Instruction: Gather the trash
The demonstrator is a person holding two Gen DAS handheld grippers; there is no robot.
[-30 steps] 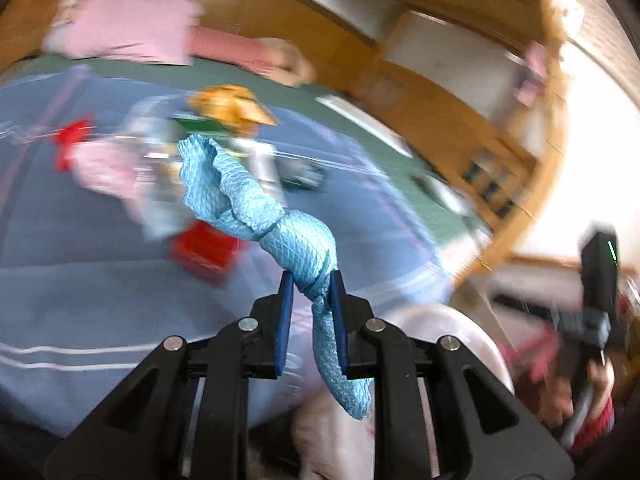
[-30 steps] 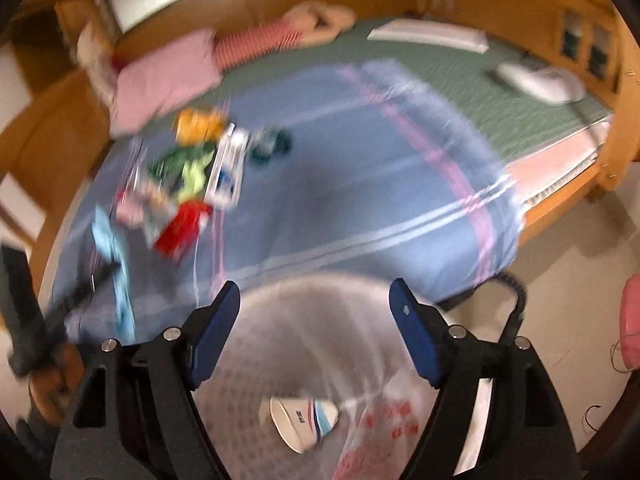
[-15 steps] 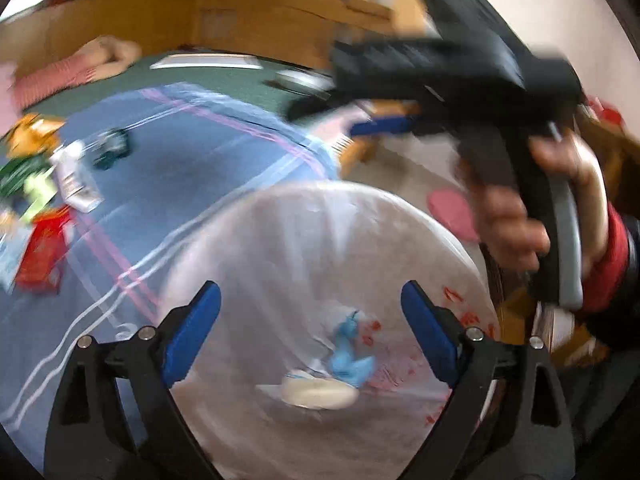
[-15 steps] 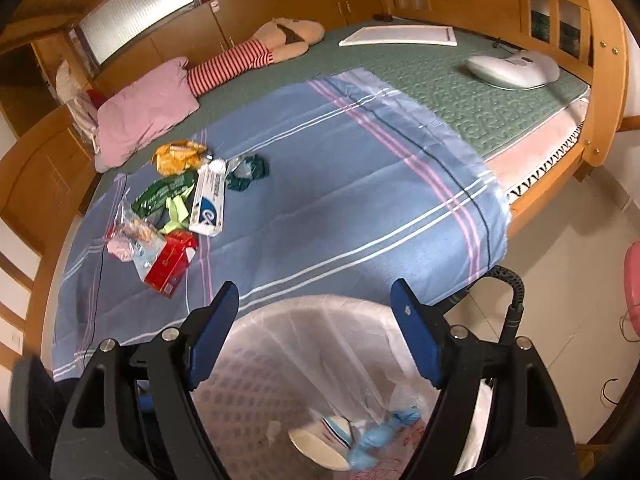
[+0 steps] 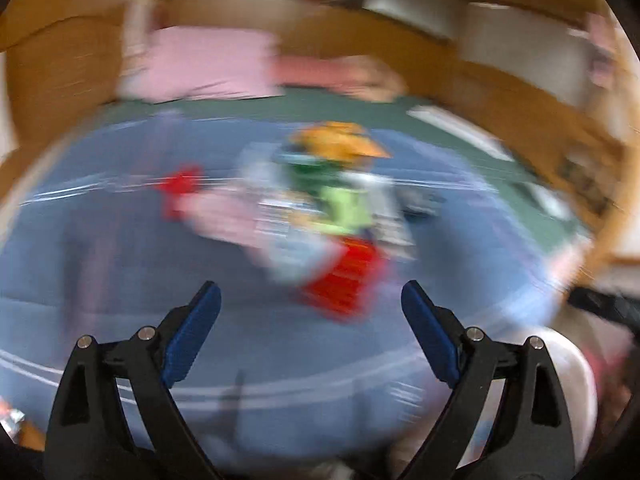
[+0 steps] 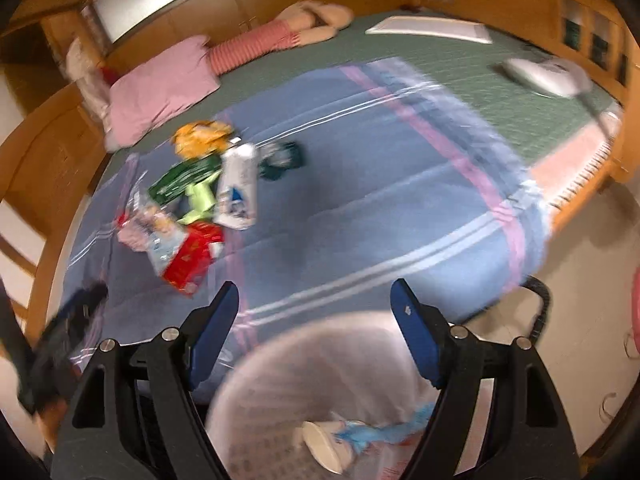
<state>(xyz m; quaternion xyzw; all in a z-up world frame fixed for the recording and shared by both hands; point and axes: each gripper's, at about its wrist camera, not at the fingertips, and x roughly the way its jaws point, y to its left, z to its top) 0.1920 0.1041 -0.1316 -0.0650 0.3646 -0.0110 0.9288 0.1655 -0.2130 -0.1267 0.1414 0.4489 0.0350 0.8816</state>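
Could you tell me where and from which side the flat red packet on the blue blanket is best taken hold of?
Probably by the near short edge of the flat red packet, coming in low from the bin side. It lies flat at the front of the litter pile, that edge free, while a clear printed wrapper overlaps its far end.

Blue blanket (image 6: 360,184) with pink and white stripes over a green quilted mattress (image 6: 460,68); pink pillow (image 6: 160,92) and a red-and-white striped doll (image 6: 256,44) near the orange-brown wooden bed frame (image 6: 44,148). Trash pile: orange wrapper (image 6: 200,140), dark green packet (image 6: 186,178), lime-green scrap (image 6: 200,200), white tube with blue print (image 6: 238,184), red box (image 6: 192,258), pinkish clear wrapper (image 6: 148,228), dark teal crumpled item (image 6: 282,160). White translucent bin bag (image 6: 332,364) holds a light blue cloth (image 6: 380,434) and a white cup (image 6: 324,446); both grippers black with blue pads (image 6: 212,332), (image 5: 192,332).
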